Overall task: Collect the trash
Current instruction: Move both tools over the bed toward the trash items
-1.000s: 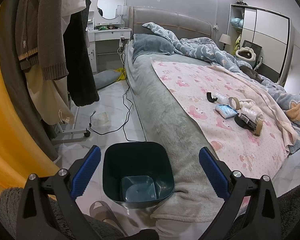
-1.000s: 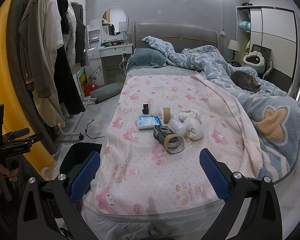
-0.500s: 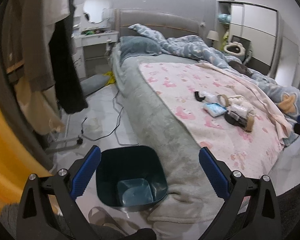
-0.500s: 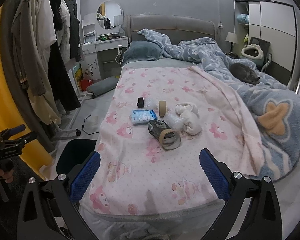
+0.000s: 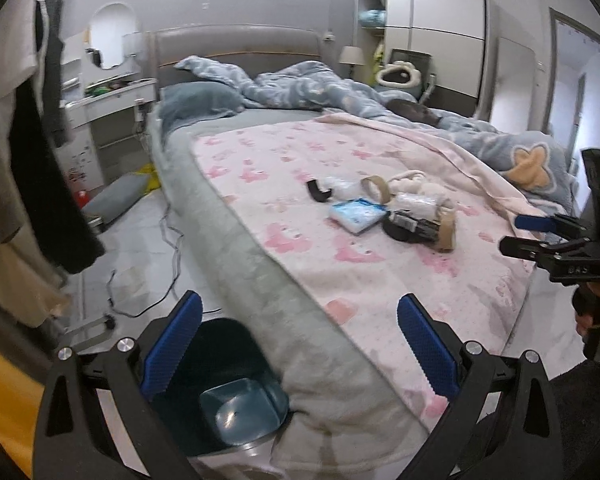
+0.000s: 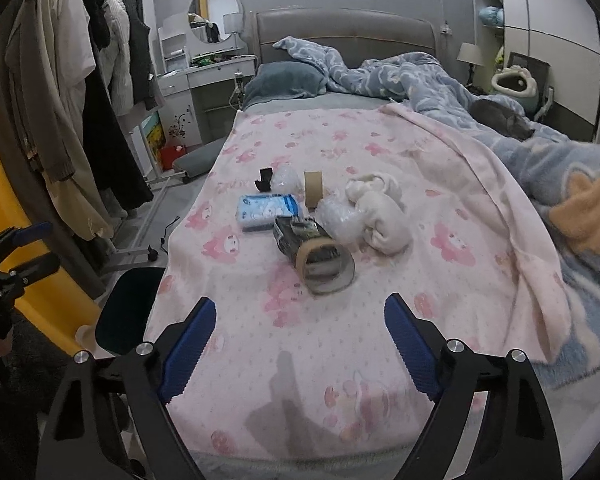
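Trash lies clustered on the pink blanket (image 6: 380, 152): a blue tissue pack (image 6: 269, 211), a black packet (image 6: 296, 236) with a large tape ring (image 6: 325, 266) against it, a small tape ring (image 6: 313, 189), clear plastic wrap (image 6: 336, 222), a black piece (image 6: 265, 180) and white socks (image 6: 382, 212). My right gripper (image 6: 300, 334) hovers over the bed's foot, short of the pile; its jaws are closing with nothing between them. My left gripper (image 5: 300, 330) stands open over the bed's corner, the dark teal bin (image 5: 224, 396) just below its left finger. The tissue pack (image 5: 356, 214) and black packet (image 5: 410, 226) also show there.
A dark cat (image 6: 500, 120) lies among the blue duvet (image 6: 420, 80). Clothes (image 6: 80, 120) hang on a rack at the left. Cables (image 5: 172, 248) trail on the floor beside the bed. A white dresser (image 6: 204, 80) stands by the headboard, a wardrobe (image 5: 432, 40) at the back right.
The left gripper swung right, so the bin slid toward the lower left and the bed fills its view. The right gripper moved forward and lower toward the pile, its fingers narrowing.
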Available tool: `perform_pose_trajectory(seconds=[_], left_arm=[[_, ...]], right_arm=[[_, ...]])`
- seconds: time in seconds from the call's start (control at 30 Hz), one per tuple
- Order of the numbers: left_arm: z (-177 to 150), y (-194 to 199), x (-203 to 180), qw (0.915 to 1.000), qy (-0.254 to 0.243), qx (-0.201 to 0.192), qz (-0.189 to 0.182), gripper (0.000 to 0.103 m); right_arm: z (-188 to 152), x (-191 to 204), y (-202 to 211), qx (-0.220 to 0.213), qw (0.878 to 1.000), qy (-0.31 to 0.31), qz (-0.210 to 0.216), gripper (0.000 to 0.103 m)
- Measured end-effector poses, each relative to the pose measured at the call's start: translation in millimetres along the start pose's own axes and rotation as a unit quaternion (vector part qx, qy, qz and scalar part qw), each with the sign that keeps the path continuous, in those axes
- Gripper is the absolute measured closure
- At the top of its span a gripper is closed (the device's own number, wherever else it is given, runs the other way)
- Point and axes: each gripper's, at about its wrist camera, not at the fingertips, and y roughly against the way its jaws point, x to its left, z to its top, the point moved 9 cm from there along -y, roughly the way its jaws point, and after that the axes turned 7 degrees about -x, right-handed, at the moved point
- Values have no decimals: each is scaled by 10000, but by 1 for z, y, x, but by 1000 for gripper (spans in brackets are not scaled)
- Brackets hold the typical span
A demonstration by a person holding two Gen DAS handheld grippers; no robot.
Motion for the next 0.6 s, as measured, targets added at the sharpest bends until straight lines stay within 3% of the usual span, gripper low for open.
perform_pose_trajectory(seconds=[0.13, 0.47, 0.6], left_arm=[[0, -21, -8, 9996, -193, 69, -177, 4], [8, -60, -15, 9962, -231, 227, -802, 5], [14, -76, -25, 9917, -256, 268, -1234, 7]], right_arm=[[-3, -9, -23, 111, 9999, -46, 84, 28], [3, -12, -56, 219, 9991, 26, 370, 30], [3, -14, -68, 309, 9985, 78, 450, 30]])
